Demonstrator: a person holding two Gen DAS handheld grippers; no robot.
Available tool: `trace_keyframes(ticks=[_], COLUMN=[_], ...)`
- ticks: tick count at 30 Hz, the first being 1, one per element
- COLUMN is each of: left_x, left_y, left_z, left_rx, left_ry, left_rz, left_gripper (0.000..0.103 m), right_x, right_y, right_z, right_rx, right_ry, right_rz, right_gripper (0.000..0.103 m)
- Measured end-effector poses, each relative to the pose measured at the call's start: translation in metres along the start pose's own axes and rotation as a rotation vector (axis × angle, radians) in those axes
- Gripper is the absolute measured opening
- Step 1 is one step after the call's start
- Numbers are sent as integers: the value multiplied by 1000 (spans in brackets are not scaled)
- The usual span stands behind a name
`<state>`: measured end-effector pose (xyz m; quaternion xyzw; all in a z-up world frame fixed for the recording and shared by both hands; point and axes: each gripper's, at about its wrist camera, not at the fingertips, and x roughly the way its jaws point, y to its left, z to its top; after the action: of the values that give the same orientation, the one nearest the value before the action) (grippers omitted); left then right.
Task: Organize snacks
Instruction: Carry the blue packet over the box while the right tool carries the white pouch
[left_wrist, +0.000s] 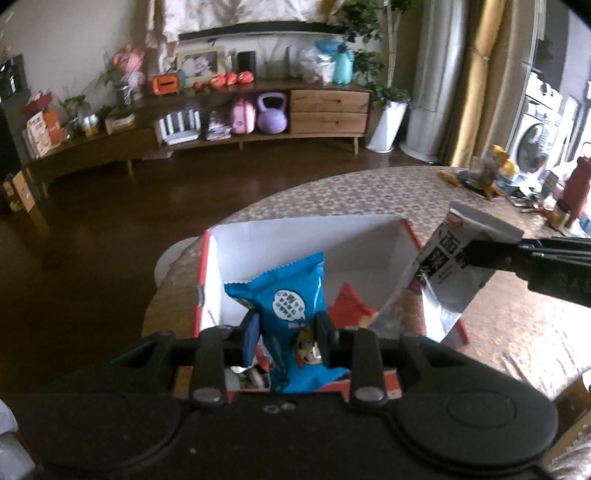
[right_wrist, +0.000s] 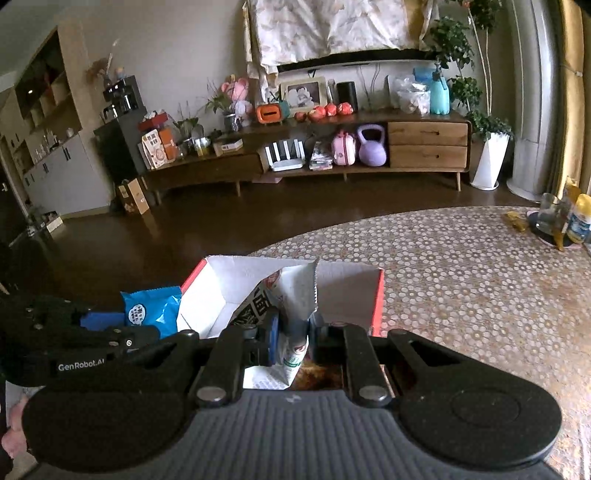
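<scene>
Blue snack packet (left_wrist: 291, 295) — glossy, white label, cartoon figure — clamped upright in the left gripper (left_wrist: 286, 332) above the open red-and-white box (left_wrist: 306, 236). White-and-silver packet (right_wrist: 295, 317) with black lettering pinched in the right gripper (right_wrist: 291, 338) at the box's right side. Box stands on a dotted tablecloth (right_wrist: 461, 273); dark floor and wooden sideboard (right_wrist: 424, 144) beyond.

Both wrist cameras look down close over the open white box (left_wrist: 306, 240) (right_wrist: 343, 291), facing the sideboard (left_wrist: 258, 110) (right_wrist: 332, 147) beyond it
</scene>
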<state>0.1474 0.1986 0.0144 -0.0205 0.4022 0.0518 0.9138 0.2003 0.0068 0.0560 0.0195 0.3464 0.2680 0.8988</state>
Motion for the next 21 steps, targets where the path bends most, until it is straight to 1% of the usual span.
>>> trace_keyframes(ticks=[4, 7, 12, 15, 21], left_x=[19, 31, 51, 65, 92], left_y=[12, 16, 20, 22, 23], left_z=[-1, -1, 6, 9, 11], left_rx=[-10, -7, -2, -11, -13], left_ry=[27, 44, 52, 64, 99], left_rz=[20, 23, 27, 32, 33], left_gripper=[29, 29, 29, 29, 29], right_x=[27, 46, 75, 90, 114], right_y=[0, -8, -19, -22, -26], right_z=[5, 8, 15, 19, 14], right_rx=[3, 7, 32, 14, 6], right_ry=[17, 38, 51, 58, 91], right_rz=[-26, -49, -95, -118, -127], right_gripper=[15, 15, 15, 15, 15])
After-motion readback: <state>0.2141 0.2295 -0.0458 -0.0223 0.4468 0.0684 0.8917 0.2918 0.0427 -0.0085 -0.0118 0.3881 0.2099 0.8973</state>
